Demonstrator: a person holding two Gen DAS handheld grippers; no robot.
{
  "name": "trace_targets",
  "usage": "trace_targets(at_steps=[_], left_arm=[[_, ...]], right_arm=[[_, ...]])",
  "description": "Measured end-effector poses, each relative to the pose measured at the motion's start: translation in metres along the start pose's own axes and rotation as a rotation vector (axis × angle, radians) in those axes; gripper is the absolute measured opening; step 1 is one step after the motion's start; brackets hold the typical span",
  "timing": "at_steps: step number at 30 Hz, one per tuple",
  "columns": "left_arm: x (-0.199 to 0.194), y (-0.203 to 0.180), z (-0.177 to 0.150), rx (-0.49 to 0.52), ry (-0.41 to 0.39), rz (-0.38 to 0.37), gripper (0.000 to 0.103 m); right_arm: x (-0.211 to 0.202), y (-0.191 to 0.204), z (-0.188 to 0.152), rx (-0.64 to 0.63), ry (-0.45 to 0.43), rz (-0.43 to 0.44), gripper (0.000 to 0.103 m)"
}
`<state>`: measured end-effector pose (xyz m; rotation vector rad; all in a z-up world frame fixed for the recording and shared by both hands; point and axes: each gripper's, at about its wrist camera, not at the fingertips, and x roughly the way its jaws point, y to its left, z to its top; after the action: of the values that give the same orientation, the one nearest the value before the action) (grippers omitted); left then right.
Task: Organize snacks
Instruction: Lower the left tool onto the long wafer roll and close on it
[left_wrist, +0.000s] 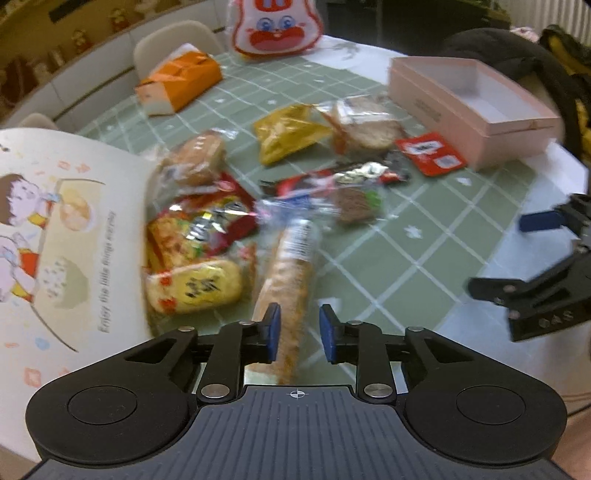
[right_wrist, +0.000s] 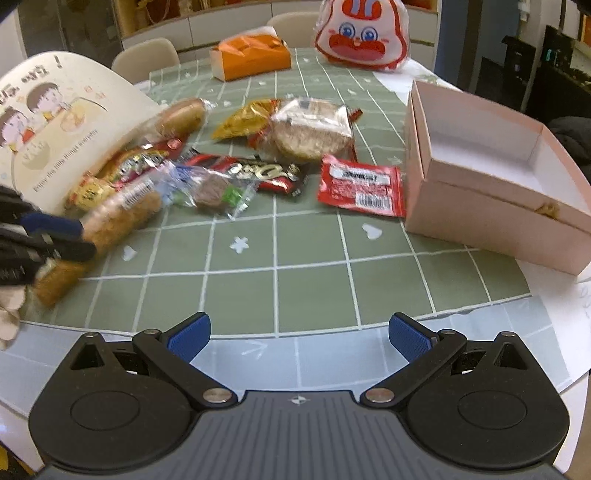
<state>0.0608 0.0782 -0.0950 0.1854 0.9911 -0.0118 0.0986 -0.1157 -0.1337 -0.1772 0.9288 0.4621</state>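
Note:
Several wrapped snacks lie in a pile on the green checked tablecloth (right_wrist: 295, 273). My left gripper (left_wrist: 300, 332) has its jaws narrowly apart around the near end of a long wrapped bread stick (left_wrist: 290, 280); the left pad touches it, a gap shows on the right. It also shows in the right wrist view (right_wrist: 110, 225), held by the left gripper (right_wrist: 48, 236). My right gripper (right_wrist: 299, 338) is wide open and empty above the table's near edge. An open pink box (right_wrist: 491, 177) stands at the right, empty inside.
A cartoon-printed bag (left_wrist: 55, 236) lies open at the left. Red packets (right_wrist: 360, 186), a yellow snack bag (left_wrist: 288, 134), round cakes (right_wrist: 310, 129), an orange tissue box (right_wrist: 251, 57) and a rabbit-face bag (right_wrist: 364, 35) sit further back. Chairs stand behind the table.

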Motion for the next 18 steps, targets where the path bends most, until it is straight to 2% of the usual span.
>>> trace_targets(at_steps=[2, 9, 15, 18], left_arm=[[0.007, 0.003, 0.003, 0.004, 0.018, 0.033, 0.030], [0.019, 0.015, 0.006, -0.044, 0.034, -0.008, 0.041], [0.032, 0.032, 0.004, -0.189, 0.056, -0.087, 0.048], [0.035, 0.034, -0.003, -0.229, 0.066, -0.101, 0.045]], right_arm=[[0.003, -0.001, -0.002, -0.007, 0.000, -0.013, 0.103], [0.003, -0.001, -0.003, -0.035, 0.005, -0.021, 0.103], [0.005, -0.001, -0.001, -0.027, 0.020, -0.024, 0.103], [0.007, 0.000, 0.004, -0.059, 0.047, -0.003, 0.103]])
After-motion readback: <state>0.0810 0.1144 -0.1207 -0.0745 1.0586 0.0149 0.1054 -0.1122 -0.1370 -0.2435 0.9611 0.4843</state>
